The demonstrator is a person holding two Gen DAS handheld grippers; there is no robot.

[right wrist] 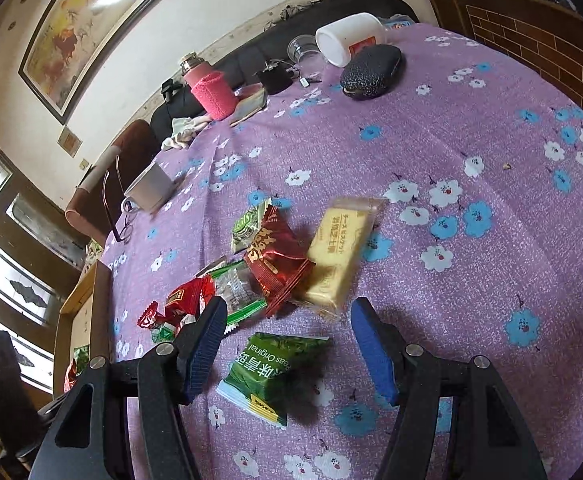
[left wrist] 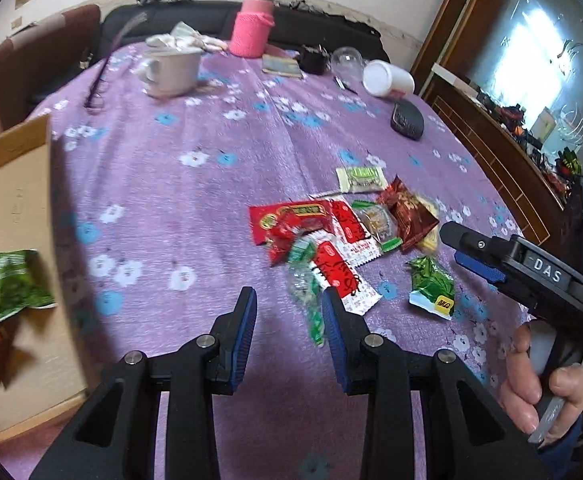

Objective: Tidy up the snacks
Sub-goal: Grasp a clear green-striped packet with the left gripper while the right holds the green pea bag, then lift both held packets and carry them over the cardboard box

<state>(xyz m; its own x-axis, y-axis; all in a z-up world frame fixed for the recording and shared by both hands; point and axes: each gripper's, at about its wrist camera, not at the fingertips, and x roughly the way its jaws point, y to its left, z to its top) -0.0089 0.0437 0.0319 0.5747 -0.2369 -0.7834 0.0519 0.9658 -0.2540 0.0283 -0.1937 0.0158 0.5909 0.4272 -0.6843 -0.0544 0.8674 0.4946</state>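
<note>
Green pea packet [right wrist: 269,376] lies between your spread right tongs [right wrist: 289,344]; closing crooked could skid it away. Left tongs [left wrist: 289,322] are parted, seemingly empty.

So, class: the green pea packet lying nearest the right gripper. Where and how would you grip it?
Probably from above, fingers across its puffed middle: the green pea packet lies flat, apart from the pile, already between the right gripper's open fingers; its sealed ends are thin.

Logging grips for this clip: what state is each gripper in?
Left gripper: open, empty.
Right gripper: open, empty, above the green pea snack packet.
</note>
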